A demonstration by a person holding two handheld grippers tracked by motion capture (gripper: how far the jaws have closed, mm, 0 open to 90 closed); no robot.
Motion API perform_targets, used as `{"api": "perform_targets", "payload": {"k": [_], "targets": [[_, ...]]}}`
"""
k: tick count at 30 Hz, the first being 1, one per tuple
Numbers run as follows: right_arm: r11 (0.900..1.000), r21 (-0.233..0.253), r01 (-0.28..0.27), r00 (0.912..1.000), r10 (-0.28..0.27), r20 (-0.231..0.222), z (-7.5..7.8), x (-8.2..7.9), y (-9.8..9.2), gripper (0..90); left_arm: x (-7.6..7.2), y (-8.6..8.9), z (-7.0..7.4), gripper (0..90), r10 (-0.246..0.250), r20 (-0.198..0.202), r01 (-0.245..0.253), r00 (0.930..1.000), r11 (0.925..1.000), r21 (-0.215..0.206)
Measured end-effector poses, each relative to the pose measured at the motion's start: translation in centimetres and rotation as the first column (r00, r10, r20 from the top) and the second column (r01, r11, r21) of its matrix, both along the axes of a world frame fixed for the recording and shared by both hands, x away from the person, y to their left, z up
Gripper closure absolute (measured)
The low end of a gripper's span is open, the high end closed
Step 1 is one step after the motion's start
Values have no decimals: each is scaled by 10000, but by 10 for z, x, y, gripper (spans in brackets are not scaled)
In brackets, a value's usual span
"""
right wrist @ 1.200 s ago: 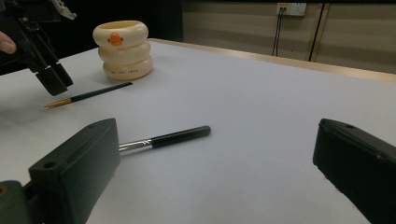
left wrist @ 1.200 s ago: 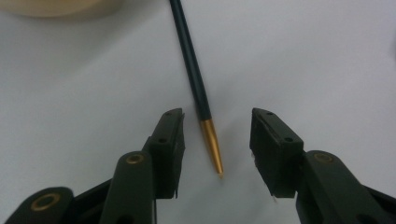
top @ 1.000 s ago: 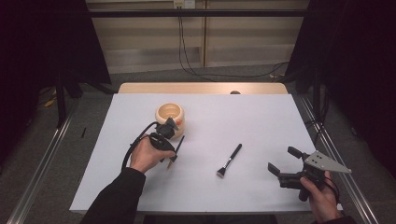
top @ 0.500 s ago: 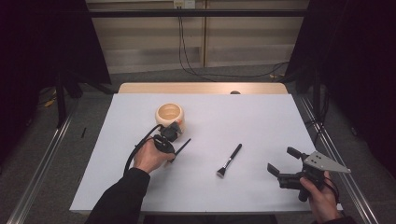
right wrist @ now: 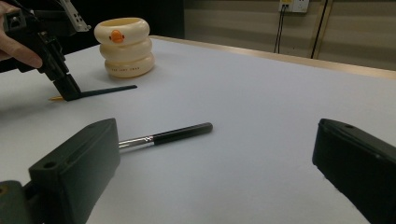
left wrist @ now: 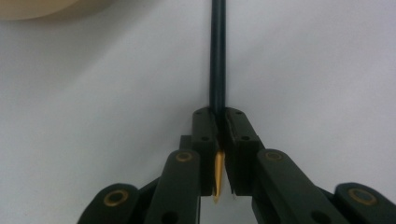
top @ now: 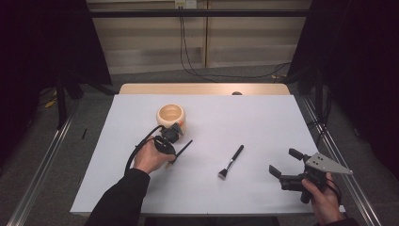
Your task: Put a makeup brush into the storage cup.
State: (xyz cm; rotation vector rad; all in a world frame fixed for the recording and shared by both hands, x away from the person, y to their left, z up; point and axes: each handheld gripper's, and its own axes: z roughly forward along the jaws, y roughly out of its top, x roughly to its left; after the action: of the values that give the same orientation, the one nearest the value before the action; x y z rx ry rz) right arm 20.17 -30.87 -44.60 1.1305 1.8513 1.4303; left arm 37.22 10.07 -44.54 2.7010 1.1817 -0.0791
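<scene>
Left claw (top: pixel 176 153) clamped on a thin dark pencil (left wrist: pixel 217 65); jaws pressed together on the shaft near its gold-coloured end, dark length running forward past the jaw tips. Pencil lies low along the white surface (top: pixel 263 122); in the right gripper view its far end appears to rest on the surface, just in front of the cream ring-shaped duck pot (right wrist: pixel 124 45). Left hand (top: pixel 151 157) wraps the gripper body, forearm entering from the bottom edge and angled up and to the right, cable looped on the pot side. Claw is pitched steeply down toward the surface.

Right claw (top: pixel 288 164) wide, holding nothing; both jaws spread well apart in its own view. Right hand (top: pixel 320 195) grips it near the front right corner of the surface, jaws pointing left toward the makeup brush (top: pixel 231 162). Brush lies flat between the two grippers, bristles toward the person, handle angled away, well apart from both claws.

Versus 1.0 s and 0.5 s ago: left hand and claw sit in much the same spot beside the pot, pencil slightly lower and more nearly flat. Right hand, right claw and brush unchanged in position.
</scene>
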Motion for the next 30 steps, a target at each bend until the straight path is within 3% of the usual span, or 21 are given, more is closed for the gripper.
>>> {"api": "perform_targets", "payload": {"k": [6,14,24,30], "targets": [[10000,-68,34,9999,-35,-119,-1,0,0,1,1,5,0,838,57,-144,-61,9999,9996,-286],[9999,-64,92,9999,-93,-119,-1,-1,-1,1,0,10,0,838,123,-35,-125,9999,9978,-654],[10000,-79,11,9999,-12,-129,-1,0,-1,1,-5,15,0,838,230,253,-204,9994,9947,-1003],[9999,-118,32,9999,-33,-101,-1,0,0,1,-10,15,1,838,282,598,-188,9978,9882,-1521]]}}
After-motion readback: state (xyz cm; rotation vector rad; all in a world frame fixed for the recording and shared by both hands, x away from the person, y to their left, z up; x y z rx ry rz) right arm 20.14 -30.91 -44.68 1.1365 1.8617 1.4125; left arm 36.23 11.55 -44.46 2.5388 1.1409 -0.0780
